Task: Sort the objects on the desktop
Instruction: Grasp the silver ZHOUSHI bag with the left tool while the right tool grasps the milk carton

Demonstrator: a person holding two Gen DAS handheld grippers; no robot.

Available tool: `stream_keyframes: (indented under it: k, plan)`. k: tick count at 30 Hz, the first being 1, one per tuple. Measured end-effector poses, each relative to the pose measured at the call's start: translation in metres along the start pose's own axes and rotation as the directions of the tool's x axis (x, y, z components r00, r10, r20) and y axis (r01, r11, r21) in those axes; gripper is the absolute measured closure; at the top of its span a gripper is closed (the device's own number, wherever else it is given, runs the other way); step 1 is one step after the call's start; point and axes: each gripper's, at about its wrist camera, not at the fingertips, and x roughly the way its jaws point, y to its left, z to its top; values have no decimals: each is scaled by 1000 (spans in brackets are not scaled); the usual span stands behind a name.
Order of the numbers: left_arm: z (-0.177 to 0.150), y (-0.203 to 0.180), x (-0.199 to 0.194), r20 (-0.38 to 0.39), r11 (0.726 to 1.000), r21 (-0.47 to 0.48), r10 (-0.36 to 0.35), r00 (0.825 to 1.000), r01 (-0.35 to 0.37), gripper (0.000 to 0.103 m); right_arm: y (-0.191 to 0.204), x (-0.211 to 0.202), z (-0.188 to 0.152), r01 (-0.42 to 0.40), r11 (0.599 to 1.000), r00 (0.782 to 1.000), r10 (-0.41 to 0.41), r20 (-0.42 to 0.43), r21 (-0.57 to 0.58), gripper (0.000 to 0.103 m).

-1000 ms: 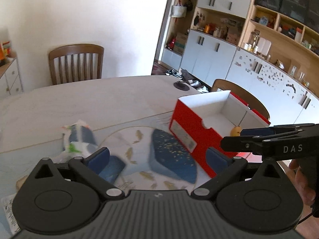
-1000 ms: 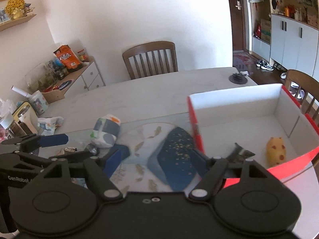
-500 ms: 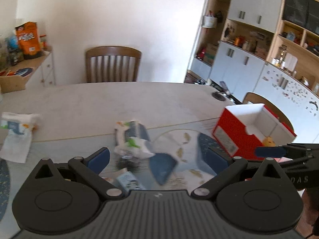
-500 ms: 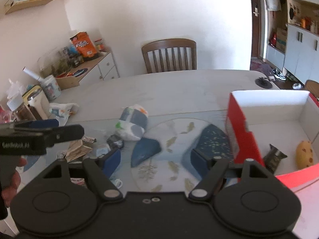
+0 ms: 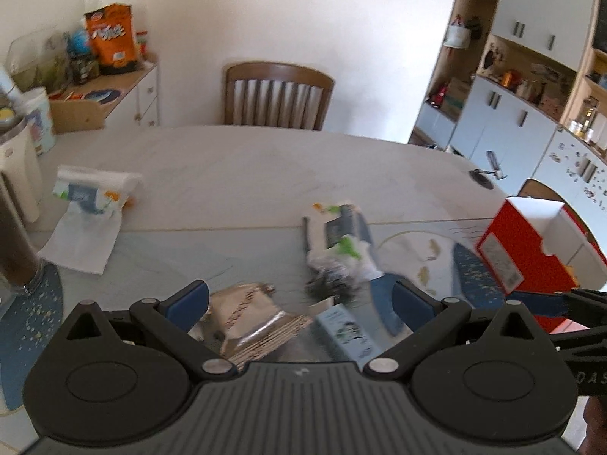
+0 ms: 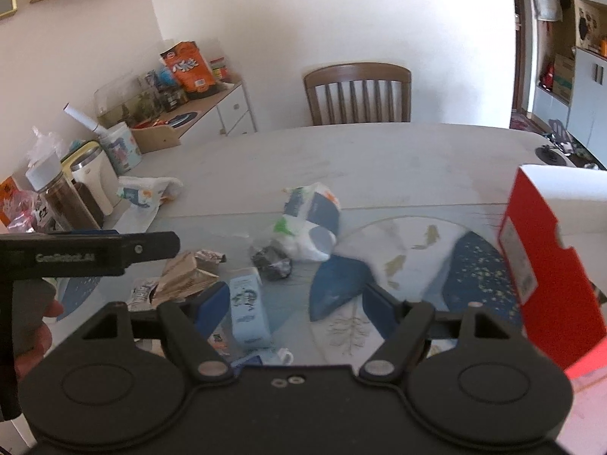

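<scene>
My left gripper (image 5: pixel 299 303) stands open over a small heap of clutter, gripping nothing. Under it lie a brown and silver packet (image 5: pixel 246 314), a light blue carton (image 5: pixel 343 331), a crumpled black wrapper (image 5: pixel 330 284) and a soft tissue pack (image 5: pixel 341 235). My right gripper (image 6: pixel 296 303) is open too, with the light blue carton (image 6: pixel 246 311) lying below its left pad, untouched. Beyond sit the black wrapper (image 6: pixel 271 259) and tissue pack (image 6: pixel 311 212). The red box (image 6: pixel 542 265) with white inside stands at the right. Each gripper shows at the edge of the other's view.
A round fish-print placemat (image 6: pixel 409 250) lies beside the red box (image 5: pixel 527 250). A second tissue pack (image 5: pixel 91 193), jars (image 6: pixel 64 197) and a kettle (image 6: pixel 95 178) crowd the table's left side. A wooden chair (image 5: pixel 277 94) stands at the far edge.
Both grippers have swung left, away from the red box and over the clutter heap. The box has slid to the right edge of both views. Both stay open.
</scene>
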Motion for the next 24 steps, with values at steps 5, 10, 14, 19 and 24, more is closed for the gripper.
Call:
stream_keyframes:
  k: [5,10,14,19,24]
  plan:
    - [-2,17,18,-79,997,-67,23,997,-28,0,9,12,-1,-5,999,1000,5,-8,-37,26]
    - [0,27,37,-131,993,-100,56,990,-70,0,14,29,-5,-10,998,999,8,-37,-55,26]
    - [3,31,49,-152,990,-110,69,986,-86,0,19,41,-7,-26,997,998,22,-59,-69,26]
    - [3,34,63,-182,987,-114,88,979,-110,1,25,58,-9,-28,996,996,21,-82,-83,28]
    - [3,37,74,-206,985,-113,109,972,-134,1,30,74,-10,-29,994,995,19,-95,-110,29]
